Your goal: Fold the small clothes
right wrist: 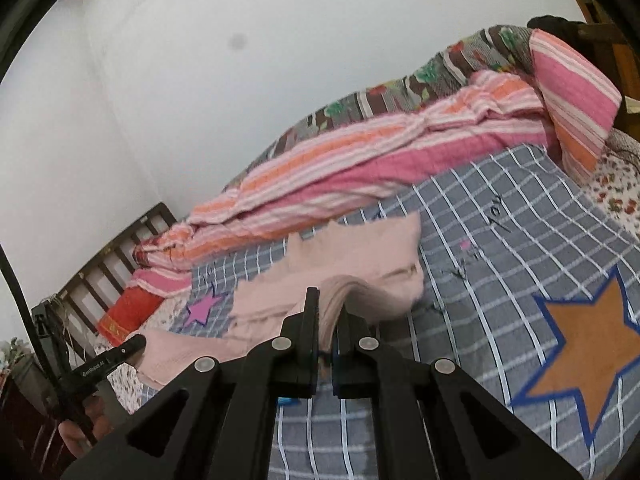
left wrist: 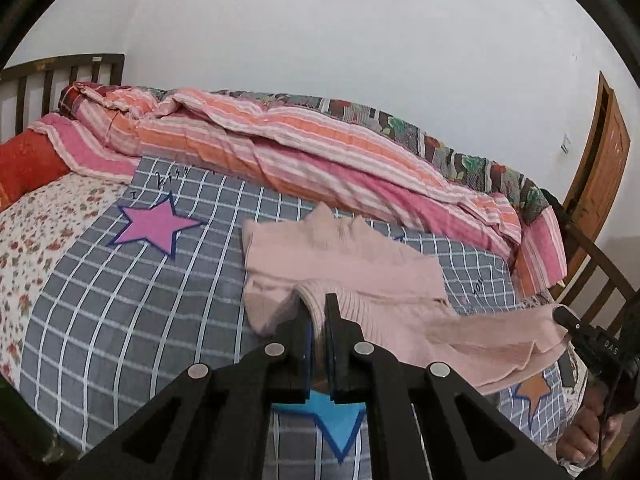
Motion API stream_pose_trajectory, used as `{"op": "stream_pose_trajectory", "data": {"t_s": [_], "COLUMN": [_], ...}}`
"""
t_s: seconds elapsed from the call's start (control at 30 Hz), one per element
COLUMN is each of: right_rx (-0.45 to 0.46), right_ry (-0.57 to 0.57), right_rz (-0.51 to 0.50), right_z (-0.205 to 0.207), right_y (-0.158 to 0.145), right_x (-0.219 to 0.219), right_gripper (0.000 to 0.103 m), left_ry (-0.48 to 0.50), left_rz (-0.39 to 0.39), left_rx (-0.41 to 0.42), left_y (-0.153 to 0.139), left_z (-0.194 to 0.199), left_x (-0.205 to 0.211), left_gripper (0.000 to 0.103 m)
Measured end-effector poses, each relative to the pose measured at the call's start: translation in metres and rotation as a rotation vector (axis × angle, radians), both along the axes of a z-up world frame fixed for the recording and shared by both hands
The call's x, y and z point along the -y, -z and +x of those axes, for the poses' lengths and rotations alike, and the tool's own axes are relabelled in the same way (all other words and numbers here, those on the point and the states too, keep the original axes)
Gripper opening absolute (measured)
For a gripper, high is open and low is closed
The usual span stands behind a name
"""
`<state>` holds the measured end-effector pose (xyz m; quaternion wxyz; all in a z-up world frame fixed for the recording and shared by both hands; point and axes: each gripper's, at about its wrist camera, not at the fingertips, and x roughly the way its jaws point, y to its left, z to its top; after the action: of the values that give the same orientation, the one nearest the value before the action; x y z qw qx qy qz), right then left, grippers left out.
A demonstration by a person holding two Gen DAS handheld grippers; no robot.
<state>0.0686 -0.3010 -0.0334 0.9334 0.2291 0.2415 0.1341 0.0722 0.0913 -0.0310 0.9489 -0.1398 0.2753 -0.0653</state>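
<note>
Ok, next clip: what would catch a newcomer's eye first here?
A pale pink garment lies on the grey checked sheet mid-bed. The left hand-held gripper and right hand-held gripper are each shut on a bunched edge of it. Next come the sheet's bright stars, pink and orange, and the striped quilt heaped along the wall.

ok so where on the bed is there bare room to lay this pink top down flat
Most room is the grey checked sheet left of the pink top, between the pink star and the near edge. There is also bare sheet between the top and the orange star. The back is crowded by the striped quilt. Both grippers, left and right, grip the top.
</note>
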Motion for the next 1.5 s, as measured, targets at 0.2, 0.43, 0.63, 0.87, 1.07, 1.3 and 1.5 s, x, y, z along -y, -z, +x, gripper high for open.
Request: {"op": "stream_pose_trajectory", "data": {"t_s": [0.2, 0.43, 0.63, 0.87, 1.07, 1.3, 1.5], "right_rx": [-0.003, -0.008, -0.026, -0.094, -0.159, -0.243, -0.283], "right_ry": [0.023, 0.032, 0.032, 0.045, 0.043, 0.027, -0.02], "right_rz": [0.06, 0.033, -0.003, -0.017, -0.023, -0.053, -0.079], "right_z": [0.037, 0.09, 0.126, 0.177, 0.223, 0.286, 0.297], "right_y": [-0.001, -0.001, 0.005, 0.027, 0.049, 0.084, 0.099], "right_x": [0.007, 0.0, -0.004, -0.004, -0.009, -0.022, -0.025], "right_gripper": [0.004, 0.004, 0.004, 0.004, 0.004, 0.005, 0.031], "left_ry": [-0.028, -0.048, -0.059, -0.071, -0.105, -0.122, -0.092], "left_rz": [-0.005, 0.002, -0.007, -0.021, -0.014, -0.069, -0.095], "left_rx": [-0.002, -0.023, -0.063, -0.123, -0.173, -0.25, -0.269], "left_y": [0.0, 0.009, 0.023, 0.045, 0.063, 0.094, 0.096], "left_z": [0.038, 0.093, 0.133, 0.188, 0.232, 0.269, 0.277], "left_x": [-0.003, -0.001, 0.001, 0.002, -0.003, -0.018, -0.021], "left_gripper": [0.006, 0.006, 0.006, 0.006, 0.006, 0.007, 0.035]}}
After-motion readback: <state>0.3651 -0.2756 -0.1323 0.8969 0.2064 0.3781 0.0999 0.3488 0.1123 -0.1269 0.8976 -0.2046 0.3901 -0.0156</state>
